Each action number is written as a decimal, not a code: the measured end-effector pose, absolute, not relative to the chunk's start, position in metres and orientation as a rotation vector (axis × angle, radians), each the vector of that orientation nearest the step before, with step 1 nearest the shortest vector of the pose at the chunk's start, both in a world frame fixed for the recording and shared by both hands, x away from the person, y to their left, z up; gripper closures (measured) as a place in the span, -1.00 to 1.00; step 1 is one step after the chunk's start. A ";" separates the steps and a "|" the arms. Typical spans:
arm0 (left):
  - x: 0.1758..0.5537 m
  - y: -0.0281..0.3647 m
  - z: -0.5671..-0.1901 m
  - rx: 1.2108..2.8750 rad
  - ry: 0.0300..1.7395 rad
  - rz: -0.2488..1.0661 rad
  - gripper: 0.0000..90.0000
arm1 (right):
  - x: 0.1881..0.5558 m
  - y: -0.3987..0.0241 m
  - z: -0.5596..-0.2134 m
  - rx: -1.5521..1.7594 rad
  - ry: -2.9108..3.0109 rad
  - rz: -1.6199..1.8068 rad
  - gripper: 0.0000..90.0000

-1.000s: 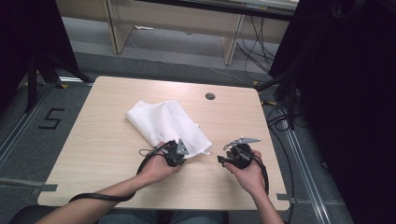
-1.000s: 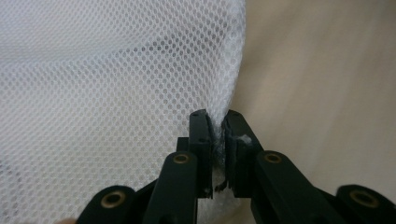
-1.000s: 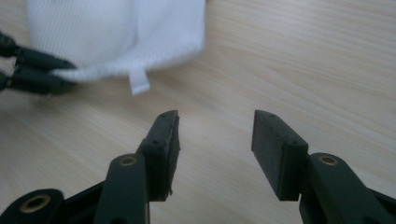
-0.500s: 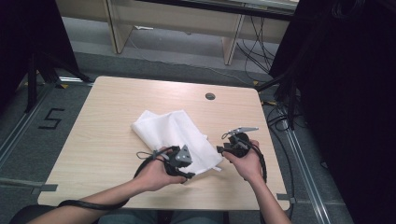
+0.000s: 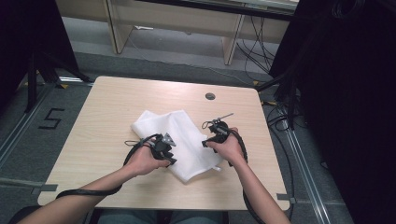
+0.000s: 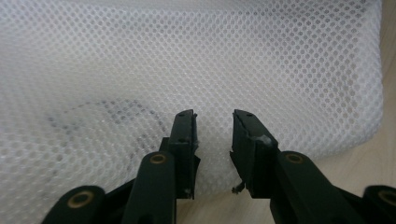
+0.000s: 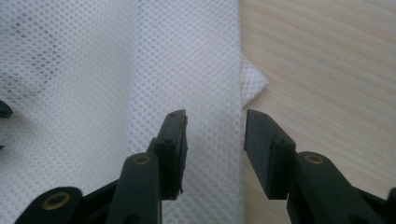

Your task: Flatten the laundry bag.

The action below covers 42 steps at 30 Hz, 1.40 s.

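on the near half of the table (image 5: 93,140) the white mesh bag (image 5: 180,140) has slid closer, both grippers, left gripper (image 6: 212,135) and right gripper (image 7: 215,140), now empty-jawed over it, left narrowing, right reopening, likely regrasping.

Two black handheld grippers, the left gripper (image 5: 169,150) and the right gripper (image 5: 211,135), each trail a thick black cable (image 5: 240,144) back along the person's bare, sleeveless forearms toward the near edge of the wooden table (image 5: 107,107). A grey three-cornered plate (image 5: 167,140) tops the left gripper, while a thin silver rod (image 5: 225,115) juts from the right one toward the table's far edge. Seen close from each gripper's own camera, the jaws are flat, matte black blocks on arms pinned with brass-coloured rivets (image 6: 158,158).
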State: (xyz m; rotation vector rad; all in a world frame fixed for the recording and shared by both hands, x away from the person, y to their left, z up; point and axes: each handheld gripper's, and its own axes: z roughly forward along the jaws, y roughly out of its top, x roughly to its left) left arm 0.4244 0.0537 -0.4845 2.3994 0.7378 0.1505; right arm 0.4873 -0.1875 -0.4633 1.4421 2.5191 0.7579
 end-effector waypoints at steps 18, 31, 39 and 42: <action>0.425 0.047 -0.495 2.410 0.761 0.143 0.61 | 0.493 -0.174 -0.460 1.343 2.576 0.702 0.99; 0.426 0.041 -0.495 2.370 0.798 0.127 0.58 | 0.486 -0.170 -0.444 1.299 2.555 0.751 0.96; 0.437 0.056 -0.481 2.393 0.796 0.191 0.48 | 0.497 -0.179 -0.459 1.397 2.516 0.701 0.36; 0.437 0.061 -0.482 2.394 0.818 0.193 0.47 | 0.498 -0.180 -0.465 1.435 2.539 0.651 0.32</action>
